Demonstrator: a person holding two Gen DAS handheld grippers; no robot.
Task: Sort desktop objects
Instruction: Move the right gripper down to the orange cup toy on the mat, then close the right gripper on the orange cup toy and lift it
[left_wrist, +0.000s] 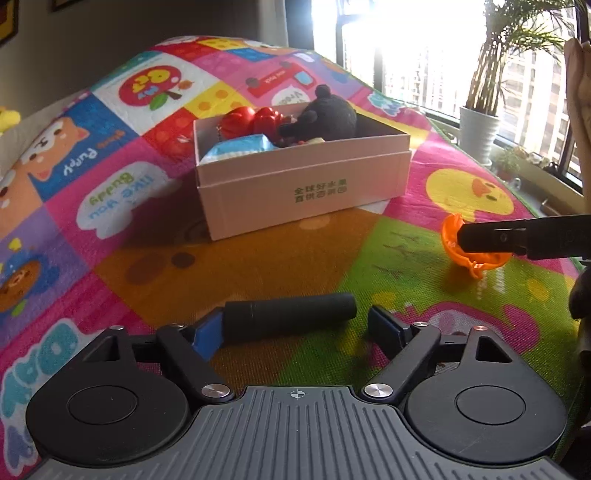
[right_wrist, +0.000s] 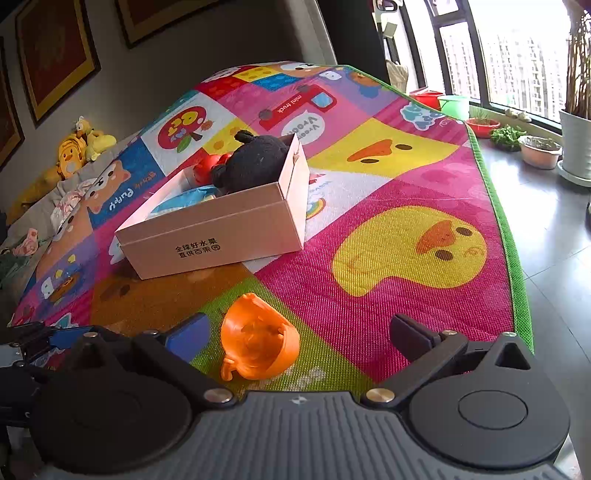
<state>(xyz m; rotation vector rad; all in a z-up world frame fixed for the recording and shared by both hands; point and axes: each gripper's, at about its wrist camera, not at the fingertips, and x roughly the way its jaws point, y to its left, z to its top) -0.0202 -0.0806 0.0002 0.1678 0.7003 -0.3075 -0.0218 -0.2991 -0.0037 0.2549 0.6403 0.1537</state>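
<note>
A black cylinder (left_wrist: 290, 314) lies crosswise on the play mat between the fingers of my open left gripper (left_wrist: 295, 328), against the left finger. An orange toy shell (right_wrist: 258, 341) lies on the mat between the fingers of my open right gripper (right_wrist: 299, 334), nearer the left finger; it also shows in the left wrist view (left_wrist: 452, 240), partly behind a right gripper finger (left_wrist: 491, 236). A pink cardboard box (left_wrist: 306, 188) (right_wrist: 221, 240) stands beyond both, holding a black plush toy (left_wrist: 325, 118) (right_wrist: 255, 158), red toys (left_wrist: 255, 120) and a blue-white packet (left_wrist: 240, 147).
The colourful play mat (right_wrist: 388, 177) covers the surface, with its green edge (right_wrist: 509, 240) at the right. Potted plants (left_wrist: 480, 129) and basins (right_wrist: 452, 103) stand by the window. Yellow plush toys (right_wrist: 81, 147) lie at the far left.
</note>
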